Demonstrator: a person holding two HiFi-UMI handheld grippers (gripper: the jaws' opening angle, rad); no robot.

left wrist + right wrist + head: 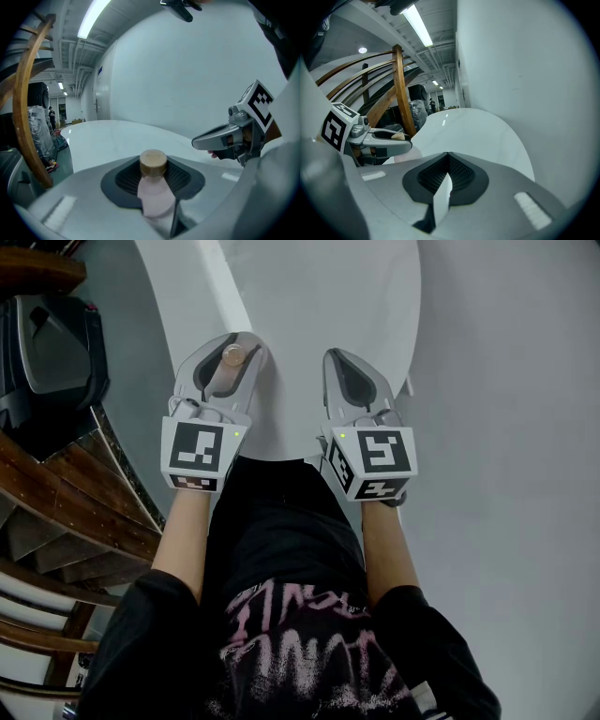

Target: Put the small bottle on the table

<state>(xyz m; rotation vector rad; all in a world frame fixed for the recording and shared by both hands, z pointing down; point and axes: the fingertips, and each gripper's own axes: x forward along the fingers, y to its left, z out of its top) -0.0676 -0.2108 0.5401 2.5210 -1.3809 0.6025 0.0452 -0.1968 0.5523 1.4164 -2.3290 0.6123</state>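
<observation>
— When you look straight down from the head, what is biggest?
— Grey floor [506,521], then a round white table [309,296] whose near edge meets the person's black shirt [281,521]. Curved wooden rails [66,521] sweep along the left.
— And the room beyond?
— Only the gripper views show that: a plain pale wall [187,70] close behind the table, strip lights [93,18] on an open ceiling, and a corridor running off past the wood.
— The grippers?
— Both hover over the table's near edge, side by side and apart. The left gripper [230,341] has its fingers pinching the small bottle [157,197]. The right gripper [337,360] has its fingers pressed together at the tips, with nothing between the dark pads [461,176].
— Where is the bottle exactly?
— Upright between the left jaws, above the table near its edge. I can't tell whether its base touches the top.
— What does the head view miss?
— From above only the round tan cap [232,355] shows; the left gripper view adds the pale pink body below it.
</observation>
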